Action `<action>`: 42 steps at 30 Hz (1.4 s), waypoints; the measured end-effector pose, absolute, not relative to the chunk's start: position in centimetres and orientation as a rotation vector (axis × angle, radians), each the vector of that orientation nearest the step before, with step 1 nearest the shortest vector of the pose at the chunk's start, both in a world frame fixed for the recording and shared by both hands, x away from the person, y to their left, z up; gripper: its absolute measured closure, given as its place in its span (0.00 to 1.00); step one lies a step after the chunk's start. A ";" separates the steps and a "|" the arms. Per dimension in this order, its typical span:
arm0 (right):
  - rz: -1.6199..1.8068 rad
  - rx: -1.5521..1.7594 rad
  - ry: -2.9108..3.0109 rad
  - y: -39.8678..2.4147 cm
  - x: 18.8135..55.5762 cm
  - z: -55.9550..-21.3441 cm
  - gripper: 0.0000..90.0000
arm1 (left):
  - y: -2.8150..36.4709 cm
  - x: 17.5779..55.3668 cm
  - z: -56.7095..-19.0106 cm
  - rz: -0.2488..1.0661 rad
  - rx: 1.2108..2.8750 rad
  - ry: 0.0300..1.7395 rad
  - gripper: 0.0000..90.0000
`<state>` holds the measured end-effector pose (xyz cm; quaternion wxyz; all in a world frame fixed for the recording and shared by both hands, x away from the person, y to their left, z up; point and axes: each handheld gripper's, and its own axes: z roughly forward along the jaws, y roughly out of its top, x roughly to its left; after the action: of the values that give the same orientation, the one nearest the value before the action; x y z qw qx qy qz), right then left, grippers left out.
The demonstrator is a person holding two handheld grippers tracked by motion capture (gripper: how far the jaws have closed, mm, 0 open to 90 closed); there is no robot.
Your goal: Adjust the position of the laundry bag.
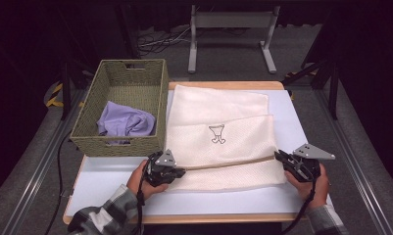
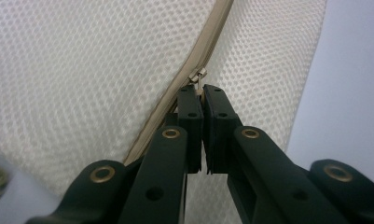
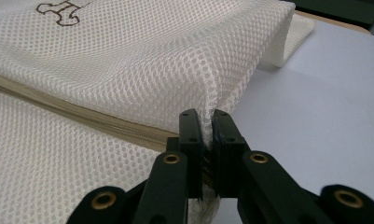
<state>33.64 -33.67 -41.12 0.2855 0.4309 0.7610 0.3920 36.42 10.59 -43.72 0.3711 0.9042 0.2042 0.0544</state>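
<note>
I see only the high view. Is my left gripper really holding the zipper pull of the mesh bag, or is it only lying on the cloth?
Observer: The left gripper view shows the left gripper shut on the metal zipper pull; its tab goes in between the fingers.
Operator: What does the right one hold?
Observer: The right gripper pinches a raised fold of the mesh bag at its side edge, beside the zipper, not on it.
Operator: Is the zipper open there?
Observer: Near that fold it looks closed, with the beige tape lying flat.
</note>
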 end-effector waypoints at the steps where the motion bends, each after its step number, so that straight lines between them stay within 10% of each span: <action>1: 1.046 1.153 2.033 -33.7 33.7 -41.1 0.94 | 11.1 36.3 -43.7 0.138 2.317 0.534 0.97; 42: 1.020 1.163 2.060 -33.6 33.7 -41.7 0.94 | 16.7 35.3 -44.4 0.166 2.295 0.621 0.97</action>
<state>33.68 -33.63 -41.71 0.2792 0.4334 0.7680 0.3801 35.32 16.73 -44.42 0.3703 0.8945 0.2421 0.0648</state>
